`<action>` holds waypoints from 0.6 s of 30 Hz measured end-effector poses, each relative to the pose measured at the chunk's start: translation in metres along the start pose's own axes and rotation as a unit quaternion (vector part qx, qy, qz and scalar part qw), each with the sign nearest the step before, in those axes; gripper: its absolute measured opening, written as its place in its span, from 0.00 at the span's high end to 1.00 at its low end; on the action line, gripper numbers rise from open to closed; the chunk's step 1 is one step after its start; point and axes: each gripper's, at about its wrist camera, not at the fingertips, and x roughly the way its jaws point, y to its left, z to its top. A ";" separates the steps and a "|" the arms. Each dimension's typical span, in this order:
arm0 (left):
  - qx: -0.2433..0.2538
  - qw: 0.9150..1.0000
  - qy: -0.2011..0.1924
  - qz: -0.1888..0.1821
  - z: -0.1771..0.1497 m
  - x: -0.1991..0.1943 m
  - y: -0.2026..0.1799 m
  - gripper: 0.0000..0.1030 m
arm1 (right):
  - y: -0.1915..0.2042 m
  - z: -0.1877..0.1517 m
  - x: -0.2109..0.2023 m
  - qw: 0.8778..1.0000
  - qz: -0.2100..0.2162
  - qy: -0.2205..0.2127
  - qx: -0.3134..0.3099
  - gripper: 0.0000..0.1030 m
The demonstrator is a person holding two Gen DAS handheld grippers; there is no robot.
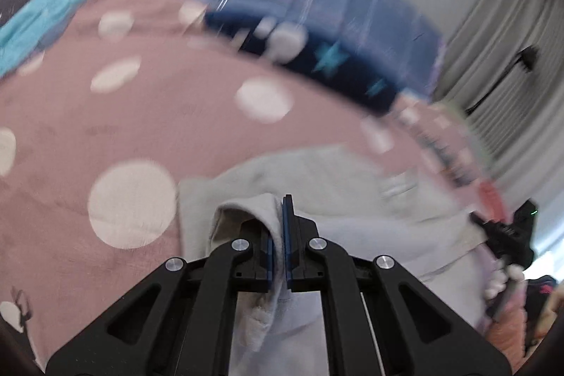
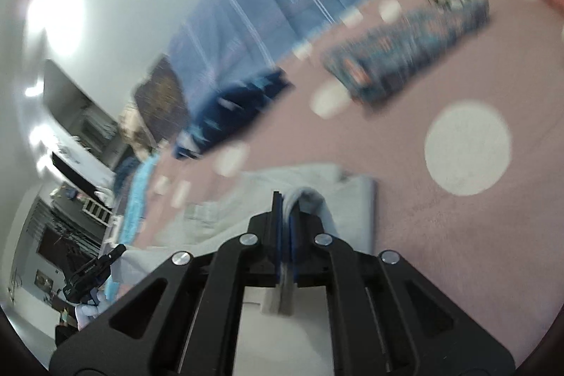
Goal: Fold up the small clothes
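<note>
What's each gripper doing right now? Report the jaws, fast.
Left gripper: jaws closed on a fold of the pale grey garment.
Right gripper: jaws closed on another edge of it.

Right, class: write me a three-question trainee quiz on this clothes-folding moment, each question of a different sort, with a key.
1. True or false: both claws are shut on the pale grey garment.
2. The blanket under it is: A green striped; B pink with white dots; C plain black.
3. Fill in: a folded blue patterned garment lies on the ____.

Key: 1 true, left claw and right claw; 2 B; 3 blanket.
</note>
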 end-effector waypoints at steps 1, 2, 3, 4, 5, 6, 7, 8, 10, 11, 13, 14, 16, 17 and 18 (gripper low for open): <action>-0.005 1.000 0.012 0.003 -0.005 0.011 0.006 0.96 | -0.011 -0.002 0.015 1.000 -0.019 0.013 0.009 0.94; -0.010 1.000 0.014 -0.003 -0.009 0.015 0.010 0.95 | -0.018 -0.004 0.022 0.999 -0.028 0.019 0.015 0.94; -0.012 1.000 0.009 -0.009 -0.009 0.014 0.012 0.95 | -0.022 -0.005 0.025 0.999 -0.026 0.023 0.020 0.94; -0.015 1.000 0.006 -0.016 -0.009 0.011 0.013 0.95 | -0.028 -0.007 0.028 0.999 -0.017 0.027 0.030 0.94; -0.018 1.000 0.006 -0.021 -0.008 0.008 0.015 0.94 | -0.031 -0.008 0.027 0.999 -0.011 0.028 0.032 0.94; -0.019 1.000 0.007 -0.023 -0.008 0.006 0.016 0.92 | -0.032 -0.008 0.026 0.999 -0.007 0.029 0.030 0.94; -0.017 1.000 0.007 -0.020 -0.007 0.003 0.015 0.90 | -0.031 -0.008 0.024 0.999 -0.009 0.031 0.024 0.94; -0.014 1.000 0.006 -0.019 -0.008 -0.001 0.014 0.86 | -0.029 -0.008 0.021 0.999 -0.014 0.034 0.016 0.91; -0.009 1.000 0.003 -0.022 -0.012 -0.011 0.013 0.79 | -0.023 -0.009 0.014 0.999 -0.018 0.039 0.003 0.85; -0.008 1.000 0.002 -0.024 -0.015 -0.017 0.013 0.78 | -0.021 -0.011 0.009 0.999 -0.016 0.040 -0.004 0.80; -0.009 0.999 0.002 -0.033 -0.024 -0.030 0.015 0.78 | -0.015 -0.015 -0.001 0.999 -0.015 0.042 -0.018 0.75; -0.011 0.999 0.004 -0.037 -0.028 -0.034 0.016 0.78 | -0.013 -0.015 -0.004 0.999 -0.018 0.044 -0.023 0.75; -0.009 0.999 0.011 -0.046 -0.032 -0.037 0.016 0.80 | -0.007 -0.022 -0.012 0.998 -0.024 0.053 -0.038 0.75; -0.008 0.999 0.015 -0.049 -0.034 -0.038 0.016 0.92 | -0.005 -0.024 -0.013 0.997 -0.024 0.057 -0.044 0.78; -0.009 0.998 0.018 -0.054 -0.035 -0.038 0.016 0.94 | -0.003 -0.027 -0.015 0.996 -0.025 0.062 -0.052 0.84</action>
